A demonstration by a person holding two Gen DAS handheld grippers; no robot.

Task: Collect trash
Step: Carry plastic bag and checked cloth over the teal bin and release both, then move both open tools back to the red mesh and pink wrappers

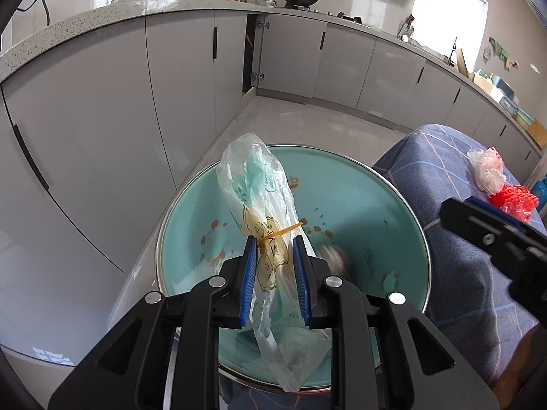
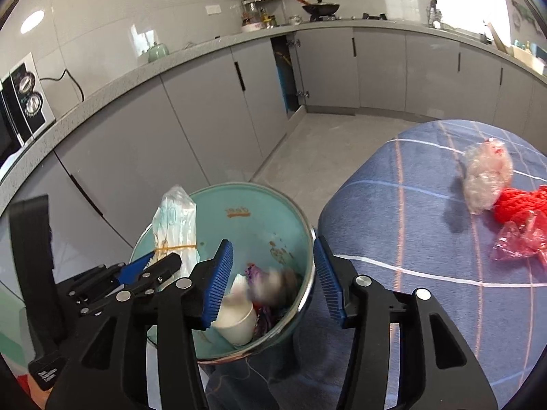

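My left gripper [image 1: 275, 256] is shut on a crumpled plastic bag [image 1: 259, 201] bound with a yellow rubber band, held upright over the teal bin [image 1: 393, 205]. The bag also shows in the right wrist view [image 2: 177, 225]. My right gripper [image 2: 273, 266] is open and empty above the bin's [image 2: 249, 212] right rim. Inside the bin lie a white paper cup [image 2: 239, 321] and a blurred falling scrap [image 2: 273, 283]. A clear plastic wad [image 2: 485, 177], a red knitted piece [image 2: 519, 205] and a pink wrapper [image 2: 519, 239] lie on the blue checked cloth [image 2: 427, 239].
Grey kitchen cabinets [image 1: 102, 119] run along the left and back, one door ajar [image 1: 253, 54]. The tiled floor [image 1: 307, 119] lies beyond the bin. A microwave [image 2: 20, 102] stands on the counter at the left.
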